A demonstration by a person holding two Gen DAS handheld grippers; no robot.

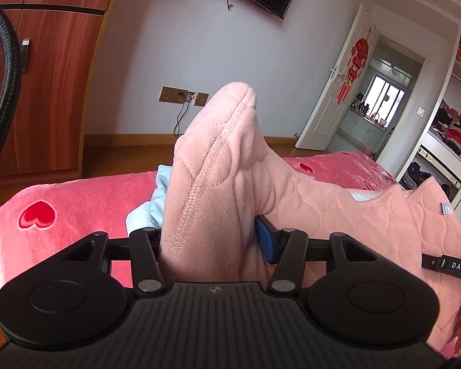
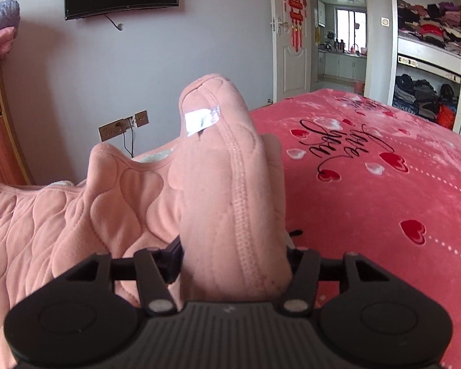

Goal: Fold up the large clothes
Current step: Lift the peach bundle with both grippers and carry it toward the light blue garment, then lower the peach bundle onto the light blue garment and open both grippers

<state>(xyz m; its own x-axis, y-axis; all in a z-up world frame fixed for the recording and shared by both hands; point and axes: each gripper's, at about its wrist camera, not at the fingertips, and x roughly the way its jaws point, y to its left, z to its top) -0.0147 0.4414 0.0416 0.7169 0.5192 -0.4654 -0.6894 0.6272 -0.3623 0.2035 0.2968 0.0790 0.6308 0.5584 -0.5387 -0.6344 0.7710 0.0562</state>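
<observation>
A: Item one, the pink quilted garment (image 1: 338,203). Location?

B: It lies on the bed, over the red heart-print blanket (image 1: 76,203), and fills the centre and lower right of the left wrist view and the lower left of the right wrist view. Two bunched ends rise off the bed, one into each tool.

A: Item two, the left tool (image 1: 210,246). State?

B: A thick seamed wad of the garment stands between its fingers, with a blue pad (image 1: 265,240) against the cloth on the right side. Whether the pads press or only flank the cloth cannot be told; the wad fills the gap.

A: Item three, the right tool (image 2: 235,258). State?

B: Much the same. A bunched end bearing a white care label (image 2: 201,120) fills the gap between its fingers, and whether it is pinched cannot be told.

A: Progress entry?

B: Judged early to middle. The garment is spread across the bed and both ends are gathered in the tools, but no flat, finished fold shows; the body of the cloth lies rumpled with a scalloped edge standing up at centre left of the right wrist view.

A: Remaining?

B: Likely laying the held ends down, smoothing, then folding further to a compact stack. A light blue cloth (image 1: 156,196) lies partly under the garment at centre left of the left wrist view.
</observation>
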